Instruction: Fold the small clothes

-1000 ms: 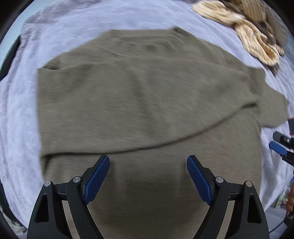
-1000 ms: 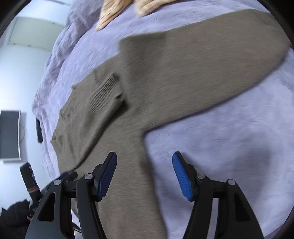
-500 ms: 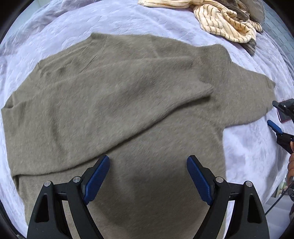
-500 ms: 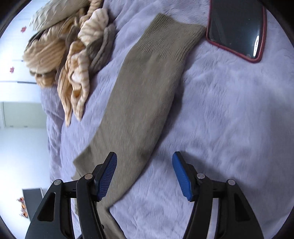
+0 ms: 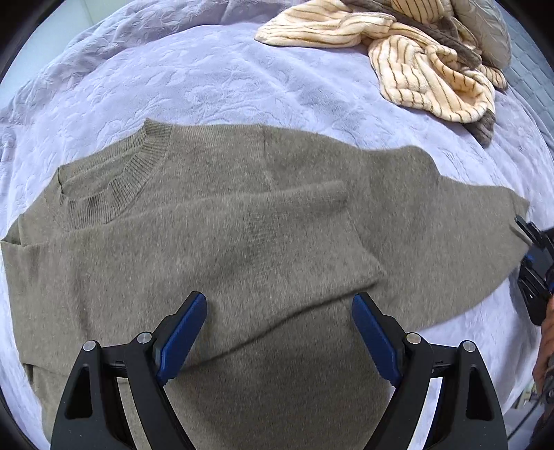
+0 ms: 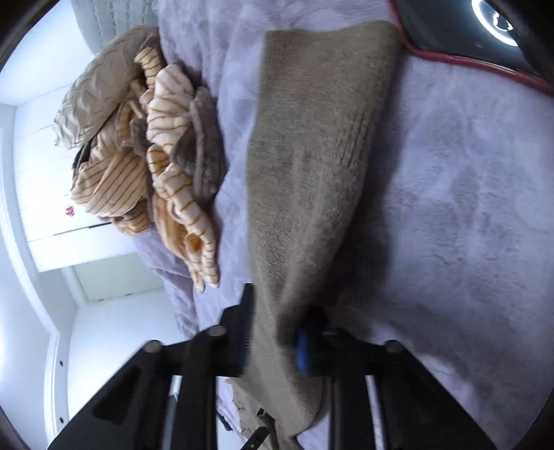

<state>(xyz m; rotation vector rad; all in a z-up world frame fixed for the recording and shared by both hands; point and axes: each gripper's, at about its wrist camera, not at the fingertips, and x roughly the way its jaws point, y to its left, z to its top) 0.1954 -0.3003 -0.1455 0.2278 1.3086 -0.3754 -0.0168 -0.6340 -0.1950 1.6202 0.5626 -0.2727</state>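
An olive-brown knit sweater (image 5: 242,225) lies flat on the lilac bed cover (image 5: 242,79), collar (image 5: 117,183) at the left and one sleeve folded across its chest. My left gripper (image 5: 278,332) hovers open over the sweater's body, nothing between its blue pads. The other sleeve (image 6: 304,155) stretches out to the right. My right gripper (image 6: 273,332) is closing its jaws on this sleeve near its edge, the knit bunched between the pads. In the left wrist view the right gripper (image 5: 535,270) shows at the sleeve's end.
A heap of cream striped and brown clothes (image 5: 415,62) lies at the far right of the bed, also in the right wrist view (image 6: 166,166) beside a beige pillow (image 6: 97,100). A dark red-rimmed screen (image 6: 467,31) rests past the sleeve's cuff.
The right gripper swung to the outstretched sleeve and its jaws went from wide apart to pinched on the knit. The left gripper slid across the sweater, staying open.
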